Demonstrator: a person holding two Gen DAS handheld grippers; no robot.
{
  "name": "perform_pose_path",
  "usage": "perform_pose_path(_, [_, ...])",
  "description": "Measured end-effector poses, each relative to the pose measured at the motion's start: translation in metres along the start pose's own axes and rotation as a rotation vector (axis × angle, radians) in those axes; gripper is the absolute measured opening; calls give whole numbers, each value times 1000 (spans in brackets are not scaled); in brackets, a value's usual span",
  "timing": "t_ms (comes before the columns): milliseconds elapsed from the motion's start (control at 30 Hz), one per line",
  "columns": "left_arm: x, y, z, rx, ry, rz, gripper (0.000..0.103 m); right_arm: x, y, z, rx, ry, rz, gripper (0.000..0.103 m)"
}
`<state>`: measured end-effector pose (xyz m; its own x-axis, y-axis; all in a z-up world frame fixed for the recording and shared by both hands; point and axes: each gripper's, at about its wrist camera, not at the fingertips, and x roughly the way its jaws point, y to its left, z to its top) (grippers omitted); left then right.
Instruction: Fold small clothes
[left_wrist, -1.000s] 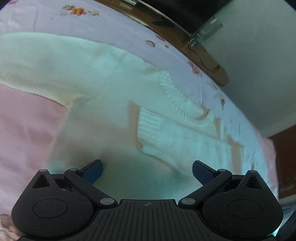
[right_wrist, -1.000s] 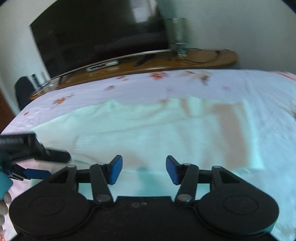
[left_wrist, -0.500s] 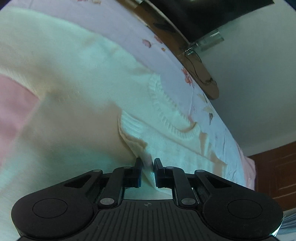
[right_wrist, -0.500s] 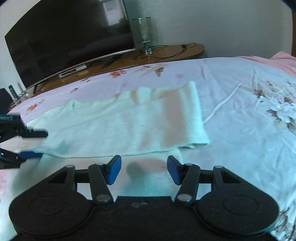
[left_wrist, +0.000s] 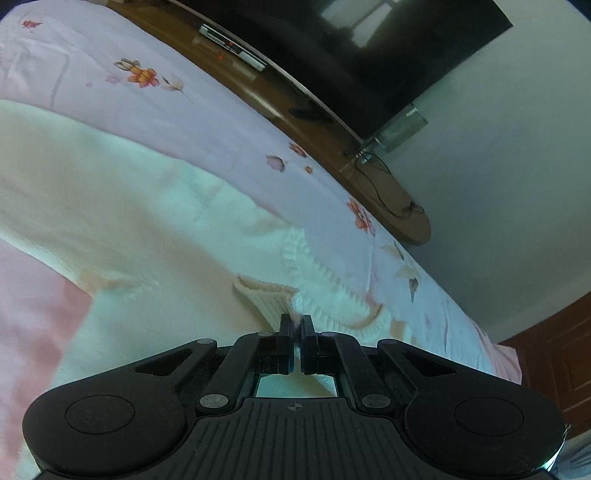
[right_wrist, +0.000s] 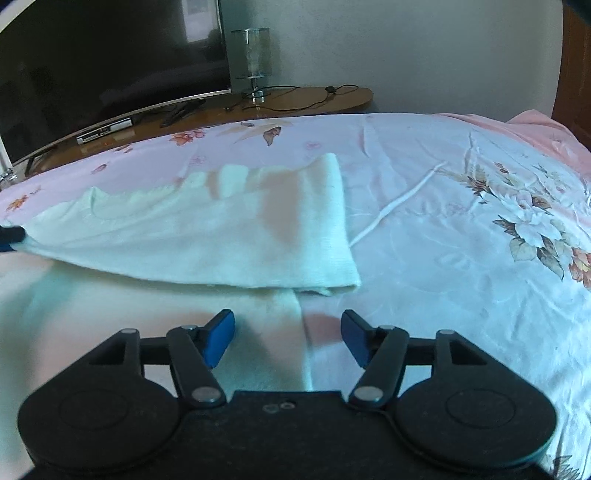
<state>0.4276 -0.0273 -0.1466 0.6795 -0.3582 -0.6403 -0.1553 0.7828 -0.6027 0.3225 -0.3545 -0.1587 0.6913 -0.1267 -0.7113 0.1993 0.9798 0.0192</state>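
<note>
A cream knit sweater (left_wrist: 147, 229) lies spread on the bed. One sleeve is folded across its body, with the ribbed cuff (left_wrist: 269, 295) near the ribbed neckline (left_wrist: 332, 288). My left gripper (left_wrist: 296, 325) is shut on that cuff. In the right wrist view the folded sleeve (right_wrist: 221, 236) crosses the sweater, and the sweater's side edge (right_wrist: 295, 332) runs between my open, empty right gripper's (right_wrist: 288, 336) blue pads. The left gripper's tip (right_wrist: 9, 236) shows at the far left.
The bed has a pale floral sheet (right_wrist: 461, 221). Beyond it stands a curved wooden TV bench (right_wrist: 295, 99) with a large dark TV (right_wrist: 110, 55), a glass lamp (right_wrist: 253, 62), cables and a set-top box (right_wrist: 105, 131). A wooden door (left_wrist: 546, 354) is at right.
My left gripper closed from wide open onto the sleeve cuff and lifted it slightly. My right gripper moved right along the sweater to its side edge, staying open.
</note>
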Motion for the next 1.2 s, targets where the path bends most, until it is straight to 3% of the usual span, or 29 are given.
perform_pose_path(167, [-20, 16, 8, -1, -88, 37, 3, 9, 3, 9, -50, -39, -69, 62])
perform_pose_path(233, [-21, 26, 16, -25, -109, 56, 3, 13, -1, 14, -32, -47, -59, 60])
perform_pose_path(300, [-22, 34, 21, -26, -118, 80, 3, 17, -2, 15, -19, -47, -21, 36])
perform_pose_path(367, [-18, 37, 19, 4, -119, 108, 3, 19, 1, 16, -19, -44, 21, 20])
perform_pose_path(467, [-12, 45, 13, 11, -104, 144, 3, 14, 0, 16, -16, -78, 15, 8])
perform_pose_path(533, [-8, 51, 7, 17, -84, 168, 3, 17, -18, 13, 82, -66, -4, 7])
perform_pose_path(600, [-2, 56, 2, 32, -58, 199, 3, 19, -23, 8, 93, -44, -13, 6])
perform_pose_path(733, [-17, 54, 1, 45, -91, 227, 3, 12, -22, 12, 70, -17, 30, 7])
perform_pose_path(800, [-34, 53, 6, 65, -128, 247, 3, 2, -29, 13, 90, -20, 47, 19])
perform_pose_path(933, [-46, 50, 14, 79, -138, 237, 3, -15, -35, 18, 107, -56, 69, 26])
perform_pose_path(1067, [-30, 34, 12, 112, -122, 208, 3, 3, -33, 43, 115, -85, 90, 57])
perform_pose_path(1200, [-3, 26, 8, 135, -84, 212, 3, 42, -29, 66, 135, -50, 139, 54])
